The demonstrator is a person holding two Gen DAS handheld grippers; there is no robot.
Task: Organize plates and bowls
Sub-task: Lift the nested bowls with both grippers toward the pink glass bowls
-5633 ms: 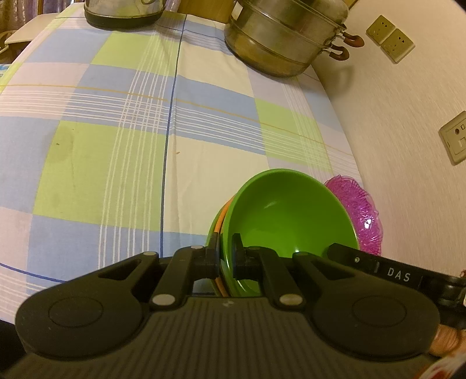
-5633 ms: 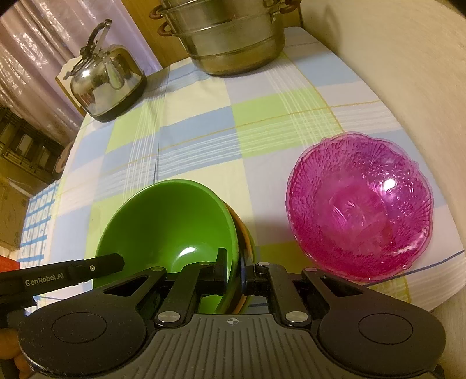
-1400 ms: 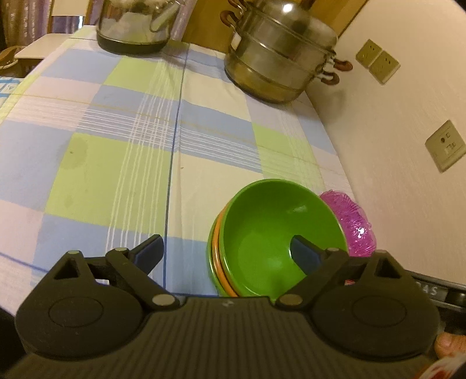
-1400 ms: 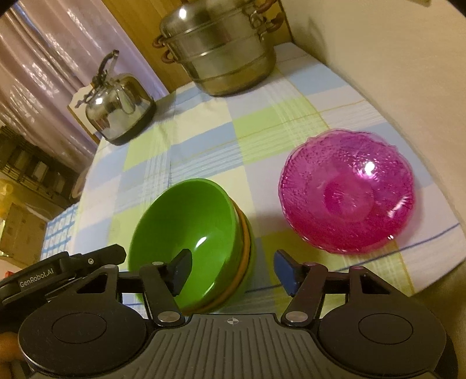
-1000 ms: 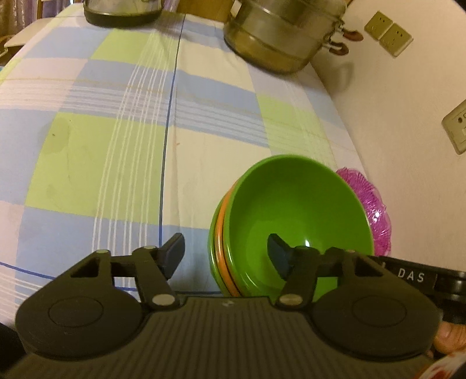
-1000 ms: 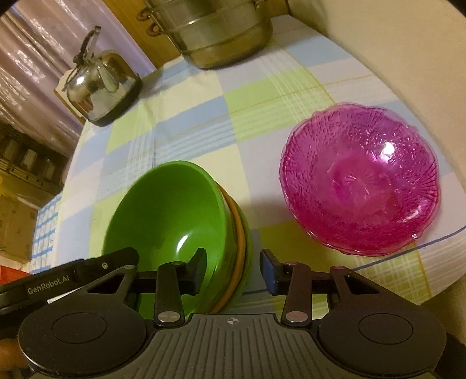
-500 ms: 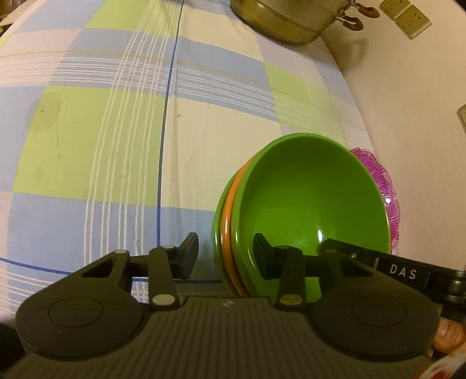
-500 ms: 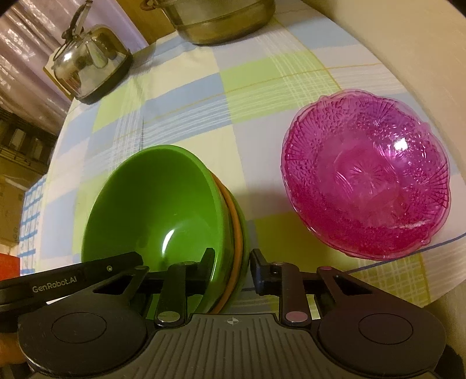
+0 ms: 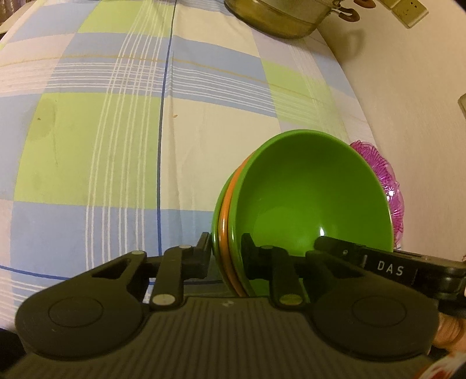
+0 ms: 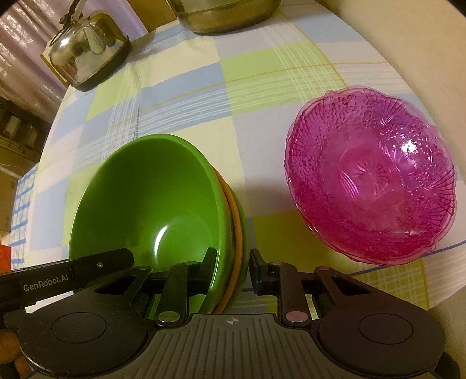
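A nested stack of bowls (image 9: 314,198), green inside orange inside green, rests on the checked tablecloth (image 9: 116,131) near its front right corner. My left gripper (image 9: 227,247) straddles the stack's left rim, jaws closing, one pad inside the top bowl and one against the outer wall. In the right wrist view my right gripper (image 10: 233,259) straddles the right rim of the same stack (image 10: 151,192), its jaws likewise closing with pads on both sides. A pink patterned glass bowl (image 10: 370,186) sits apart to the right, untouched.
A steel steamer pot (image 9: 276,17) stands at the far right of the table and a metal kettle (image 10: 87,46) at the far left. A pale wall (image 9: 422,102) with sockets runs close along the right edge. The pink bowl sits near the table's corner.
Both pairs of jaws have narrowed from wide apart onto the rims of the bowl stack. Both views have tipped further down onto the stack.
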